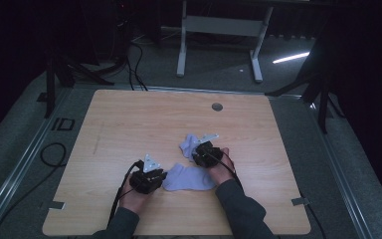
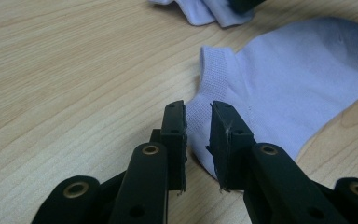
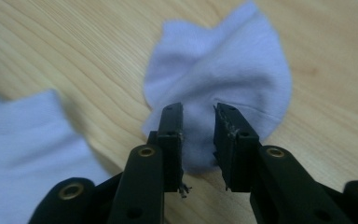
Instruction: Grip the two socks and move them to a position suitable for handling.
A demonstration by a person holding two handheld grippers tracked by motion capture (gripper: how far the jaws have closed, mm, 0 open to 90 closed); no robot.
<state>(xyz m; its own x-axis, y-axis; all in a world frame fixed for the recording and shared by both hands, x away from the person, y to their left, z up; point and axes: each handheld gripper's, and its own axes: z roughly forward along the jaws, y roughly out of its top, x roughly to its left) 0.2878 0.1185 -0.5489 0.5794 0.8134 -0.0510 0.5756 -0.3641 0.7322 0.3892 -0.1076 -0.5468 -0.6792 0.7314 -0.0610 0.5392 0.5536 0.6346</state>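
In the high view, a flat pale lilac sock is seen low in the centre of the wooden table, between the left gripper and the right gripper. A second, crumpled sock lies just above it, touching the right gripper's tip.

In the left gripper view, the jaws are held a narrow gap apart, with nothing pressed between them. The flat sock spreads from just beyond the jaw tips toward the upper right, its ribbed cuff above the gap.

In the right gripper view, the jaws are likewise narrowly parted and unclamped. The crumpled sock lies directly behind the gap, in the centre and upper centre; the flat sock is blurred at the lower left.
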